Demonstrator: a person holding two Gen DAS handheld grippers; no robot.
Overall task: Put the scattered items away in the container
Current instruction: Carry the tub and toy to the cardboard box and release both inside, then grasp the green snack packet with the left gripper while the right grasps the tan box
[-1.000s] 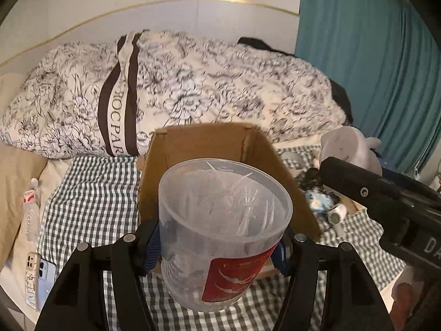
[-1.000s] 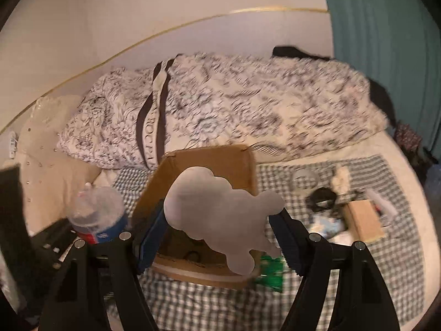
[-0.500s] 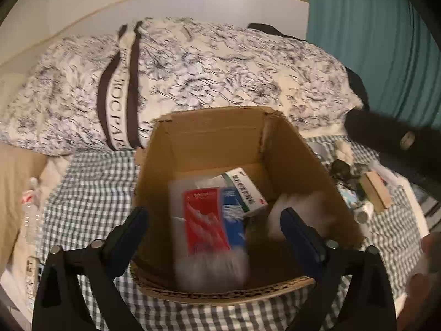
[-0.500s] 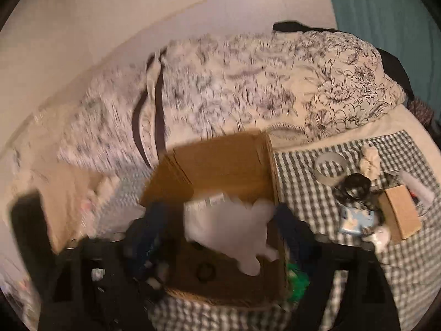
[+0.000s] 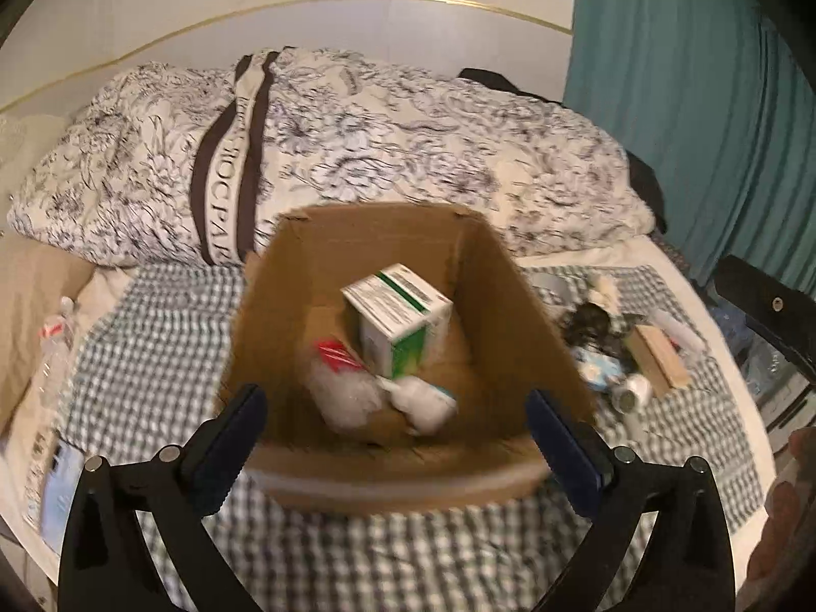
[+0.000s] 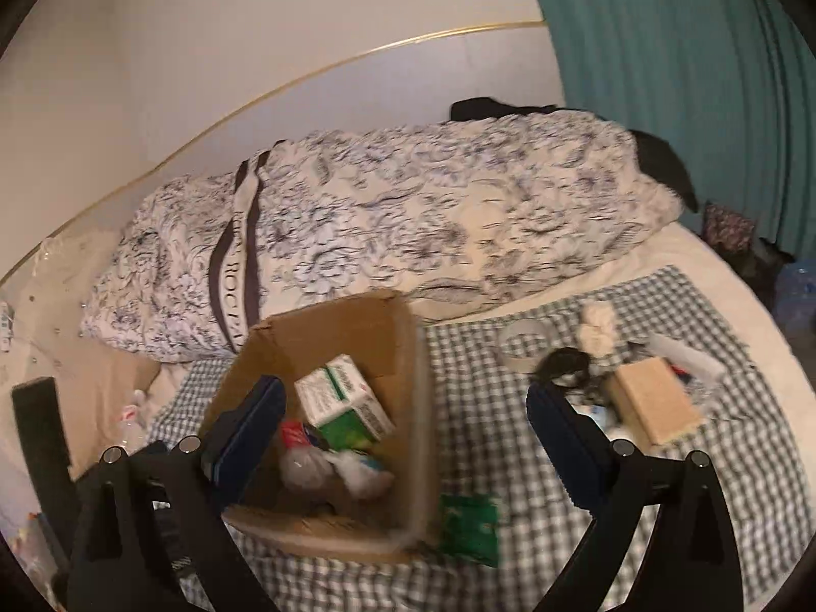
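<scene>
- While both pairs of jaws stand wide with nothing between them, the open brown cardboard box [image 5: 392, 479] sits on the grey-and-white checked cloth [image 5: 153, 357] of the bed, straight ahead of the left gripper [image 5: 395, 438].
- Left gripper: jaws have just been opening; they span nearly the full width of the box's near rim, holding nothing.
- Right gripper [image 6: 403, 443]: jaws have also just been opening; empty. Its left finger overlaps the box's near left corner, its right finger lies over the cloth beyond the box's right wall.
- Box contents, ahead of and between the left jaws: a white-and-green printed carton [image 5: 398, 326] tilted on one corner; below it a clear plastic cup with a red label [image 5: 341, 382] lying on its side, blurred; just beside that a white soft item [image 5: 423, 403], shape not resolvable.
- Same contents show in the right wrist view: carton [image 6: 341, 403], cup [image 6: 306, 459], white item [image 6: 367, 474].
- Outside the box, touching or just beside its near right corner: a flat green packet [image 6: 469, 520], between the right jaws.
- Beyond the right jaw: a tan cardboard block [image 6: 653, 403], a black tangled object [image 6: 561, 364], a roll of clear tape [image 6: 525, 341], a small cream figure [image 6: 599, 329], all on the cloth, clustered.
- Far left of the left jaws: a clear water bottle [image 5: 56, 347] at the cloth's edge.
- Behind the box: a floral black-and-white duvet [image 5: 357, 153].
</scene>
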